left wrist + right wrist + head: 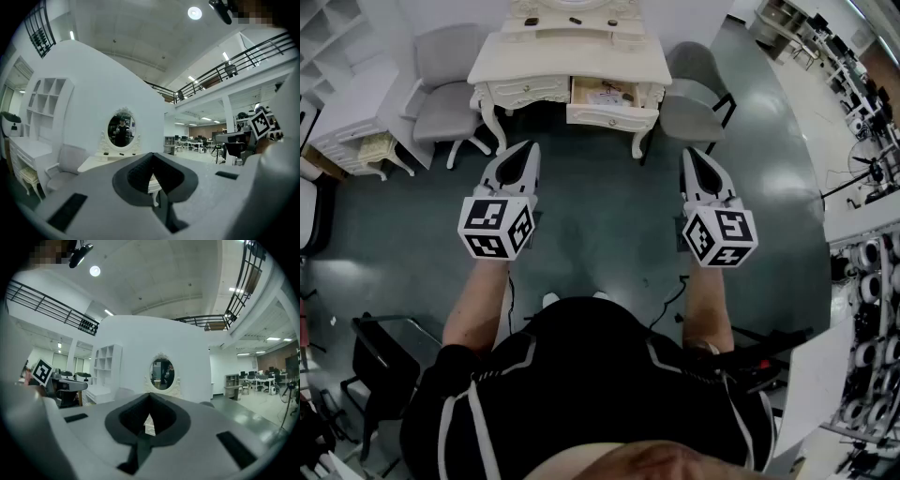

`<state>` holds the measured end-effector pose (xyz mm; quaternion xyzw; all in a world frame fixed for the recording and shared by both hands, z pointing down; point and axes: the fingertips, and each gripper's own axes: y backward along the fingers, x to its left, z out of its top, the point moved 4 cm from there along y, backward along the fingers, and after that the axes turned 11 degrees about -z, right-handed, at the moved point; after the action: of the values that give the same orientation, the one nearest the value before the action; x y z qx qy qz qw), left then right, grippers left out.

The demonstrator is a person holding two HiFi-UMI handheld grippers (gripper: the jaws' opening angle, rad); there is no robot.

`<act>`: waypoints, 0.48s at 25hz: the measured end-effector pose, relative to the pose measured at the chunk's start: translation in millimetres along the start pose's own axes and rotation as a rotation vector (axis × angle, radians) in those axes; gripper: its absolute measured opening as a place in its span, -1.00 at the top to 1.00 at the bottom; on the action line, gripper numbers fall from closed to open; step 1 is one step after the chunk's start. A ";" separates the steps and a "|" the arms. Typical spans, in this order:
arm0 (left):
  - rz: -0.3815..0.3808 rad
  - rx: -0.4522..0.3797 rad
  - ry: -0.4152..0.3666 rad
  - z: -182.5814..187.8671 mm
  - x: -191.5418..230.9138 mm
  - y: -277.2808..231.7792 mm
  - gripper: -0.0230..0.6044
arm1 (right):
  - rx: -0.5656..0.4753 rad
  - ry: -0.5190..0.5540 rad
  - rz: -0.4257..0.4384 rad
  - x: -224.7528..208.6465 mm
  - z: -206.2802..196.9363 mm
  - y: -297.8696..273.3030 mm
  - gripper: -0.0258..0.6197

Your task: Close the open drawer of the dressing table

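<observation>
Over on the left a grey chair (448,92) stands beside the dressing table, and the left gripper (529,147) hovers in the air over the dark floor (600,206), marker cube (497,226) facing up, well short of the furniture. In the left gripper view its jaws are pressed together at the tips (152,153), with nothing pinched, only the hollow of the dark pads (136,176) with a sliver of cream furniture showing through it. Beyond them stands the oval mirror (122,131). To centre now: the cream dressing table (572,58) stands against the white wall, and on the right side of its front the open drawer (612,116) is pulled out toward the person, with small items lying inside that are too tiny to name. Neither tool is touching it; both hang well apart from it, one to each side of its line. On the right, the right gripper (688,153) is held level with its partner, cube (720,236) up, and the right gripper view shows its jaws together as well (150,393), holding nothing and pointed at the mirror (162,373). Farthest right, a second grey chair (694,101) sits just beside the table's right end, close to the pulled-out drawer.
</observation>
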<state>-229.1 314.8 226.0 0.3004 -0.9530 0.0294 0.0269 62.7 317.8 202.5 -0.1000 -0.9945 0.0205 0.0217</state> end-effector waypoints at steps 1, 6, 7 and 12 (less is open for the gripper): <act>0.000 0.002 -0.001 0.5 -0.9 -1.9 0.91 | 0.000 0.001 0.002 -1.4 1.1 -1.0 0.91; 0.000 0.002 -0.007 3.2 -2.5 -7.8 0.92 | -0.012 0.003 0.004 -5.5 6.8 -6.3 0.91; 0.001 0.002 -0.008 3.3 -2.0 -7.9 0.91 | -0.016 0.001 0.003 -5.4 7.5 -7.0 0.91; 0.012 -0.004 -0.010 4.0 -2.2 -9.5 0.91 | -0.040 -0.026 0.002 -10.1 12.2 -6.3 0.91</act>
<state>-222.0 308.0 222.3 0.2948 -0.9550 0.0258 0.0225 70.7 309.2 190.2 -0.1009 -0.9949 0.0018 0.0070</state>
